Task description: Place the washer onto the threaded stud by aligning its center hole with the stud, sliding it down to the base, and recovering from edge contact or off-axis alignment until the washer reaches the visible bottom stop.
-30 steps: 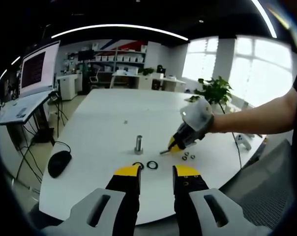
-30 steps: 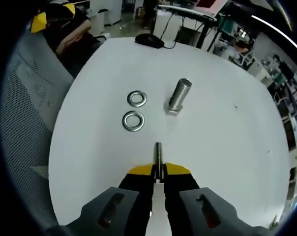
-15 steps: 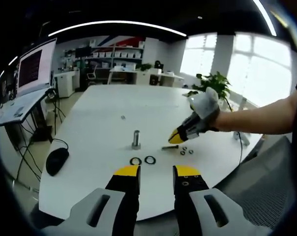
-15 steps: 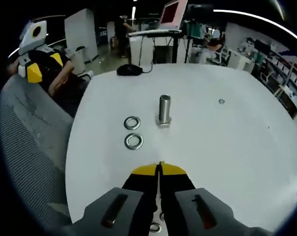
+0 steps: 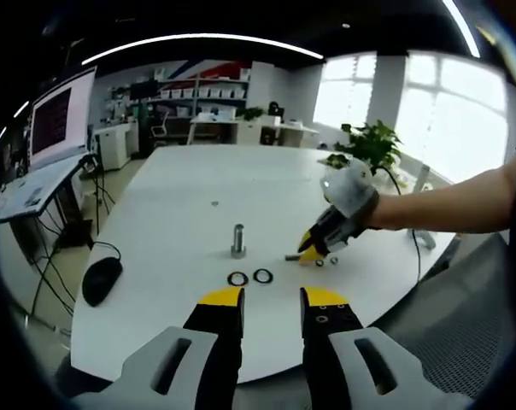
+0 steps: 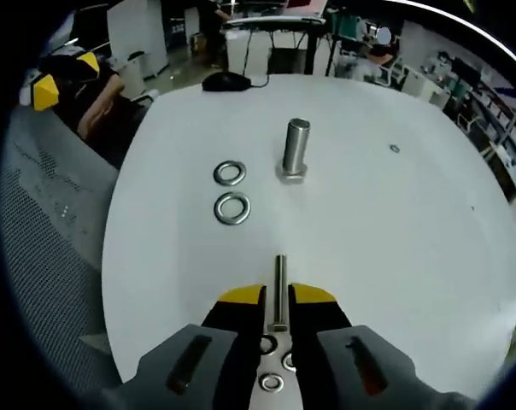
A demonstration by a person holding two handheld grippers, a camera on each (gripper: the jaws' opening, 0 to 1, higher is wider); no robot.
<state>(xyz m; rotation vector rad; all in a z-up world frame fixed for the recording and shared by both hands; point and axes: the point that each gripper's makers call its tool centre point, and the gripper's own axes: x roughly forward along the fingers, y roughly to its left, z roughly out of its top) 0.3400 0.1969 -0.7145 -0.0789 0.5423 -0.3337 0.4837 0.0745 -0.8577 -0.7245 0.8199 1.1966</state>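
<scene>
A threaded steel stud point(image 6: 296, 149) stands upright on the white table point(image 6: 395, 248); in the left gripper view the stud point(image 5: 238, 241) is at the centre. Two steel washers point(image 6: 230, 173) point(image 6: 231, 208) lie flat to its left, apart from it, and they are two rings point(image 5: 237, 278) point(image 5: 262, 275) in front of the stud. My right gripper point(image 6: 278, 295) is low over the table, its jaws slightly apart with a thin metal bolt point(image 6: 278, 286) lying between them. A gloved hand holds that right gripper point(image 5: 312, 251). My left gripper point(image 5: 272, 299) stands open and empty at the near table edge.
Small washers point(image 6: 272, 382) lie under my right gripper, also seen as small rings point(image 5: 326, 261) in the left gripper view. A black mouse point(image 5: 102, 280) sits at the table's left edge. A tiny ring point(image 6: 395, 149) lies beyond the stud. A grey mesh chair point(image 6: 44, 231) stands beside the table.
My right gripper was shut and raised half a second ago; it has come down over the thin bolt with its jaws parted. The left gripper, stud and washers have not moved.
</scene>
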